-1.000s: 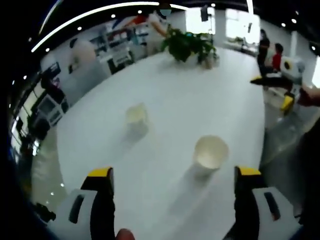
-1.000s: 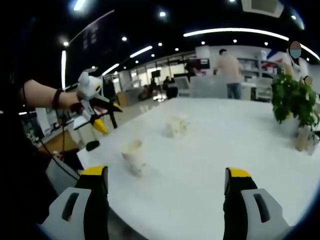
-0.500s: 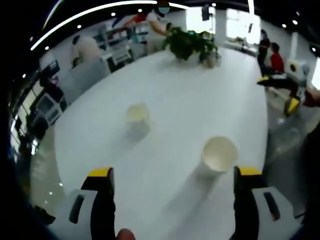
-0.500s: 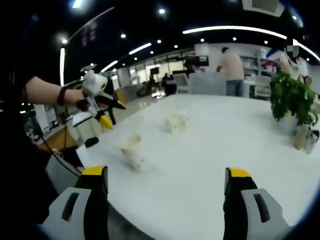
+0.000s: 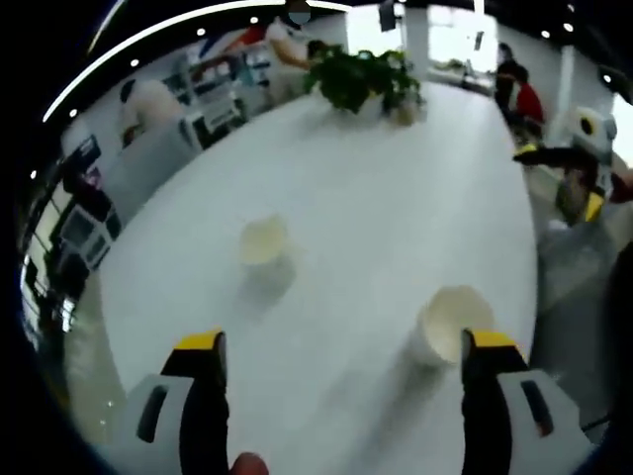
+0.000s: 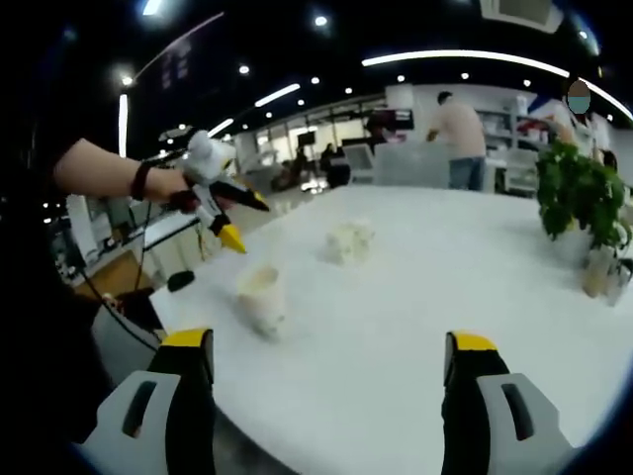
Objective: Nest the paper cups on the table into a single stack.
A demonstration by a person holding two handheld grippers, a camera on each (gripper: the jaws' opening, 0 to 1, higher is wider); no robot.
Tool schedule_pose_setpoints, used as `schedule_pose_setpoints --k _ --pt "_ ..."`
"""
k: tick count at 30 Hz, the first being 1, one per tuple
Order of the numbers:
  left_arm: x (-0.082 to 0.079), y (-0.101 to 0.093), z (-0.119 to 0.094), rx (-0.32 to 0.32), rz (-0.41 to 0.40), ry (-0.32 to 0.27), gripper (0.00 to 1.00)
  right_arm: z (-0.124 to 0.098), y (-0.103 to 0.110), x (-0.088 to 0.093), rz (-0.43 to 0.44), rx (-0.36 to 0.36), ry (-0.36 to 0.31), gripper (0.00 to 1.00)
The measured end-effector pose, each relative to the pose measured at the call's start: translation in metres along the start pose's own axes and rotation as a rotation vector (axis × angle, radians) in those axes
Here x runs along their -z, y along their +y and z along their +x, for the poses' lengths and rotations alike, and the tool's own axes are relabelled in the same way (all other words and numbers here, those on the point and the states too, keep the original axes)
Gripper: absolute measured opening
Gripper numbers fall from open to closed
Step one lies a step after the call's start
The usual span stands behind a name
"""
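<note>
Ceiling spots and strip lights light both views; glare washes the glossy white table (image 5: 396, 218). Left gripper view motion-blurred, soft shadows under the white paper cups (image 5: 262, 240). Fisheye bends edges.

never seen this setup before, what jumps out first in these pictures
Two pale paper cups stand apart on a big white table: the near cup sits just inside the left gripper's open jaws, the far cup further out. A leafy potted plant sits at the far end, and the right gripper is open over the table's near edge.
</note>
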State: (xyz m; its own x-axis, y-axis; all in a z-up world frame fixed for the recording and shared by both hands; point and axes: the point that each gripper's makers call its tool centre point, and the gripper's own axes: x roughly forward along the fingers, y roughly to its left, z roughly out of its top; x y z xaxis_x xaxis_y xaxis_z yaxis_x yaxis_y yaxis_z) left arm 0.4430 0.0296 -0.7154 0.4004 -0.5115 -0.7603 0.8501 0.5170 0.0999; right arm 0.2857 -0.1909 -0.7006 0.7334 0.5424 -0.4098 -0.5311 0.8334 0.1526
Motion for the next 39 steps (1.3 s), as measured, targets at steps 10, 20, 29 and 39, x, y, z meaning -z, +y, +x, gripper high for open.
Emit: schedule_pose_setpoints --k 10,20,29,39 --pt "-0.015 0.011 0.022 0.019 0.063 0.013 0.94 0.006 0.0 0.005 0.013 0.005 0.01 0.95" --pt "-0.02 0.025 0.041 0.034 0.099 0.026 0.92 0.007 -0.004 0.013 0.04 0.018 0.024 0.95" --pt "-0.027 0.029 0.058 0.058 0.133 0.034 0.91 0.008 -0.004 0.021 0.065 0.03 0.033 0.95" --pt "-0.033 0.032 0.077 0.08 0.171 0.047 0.88 0.004 -0.013 0.027 0.086 0.056 0.042 0.94"
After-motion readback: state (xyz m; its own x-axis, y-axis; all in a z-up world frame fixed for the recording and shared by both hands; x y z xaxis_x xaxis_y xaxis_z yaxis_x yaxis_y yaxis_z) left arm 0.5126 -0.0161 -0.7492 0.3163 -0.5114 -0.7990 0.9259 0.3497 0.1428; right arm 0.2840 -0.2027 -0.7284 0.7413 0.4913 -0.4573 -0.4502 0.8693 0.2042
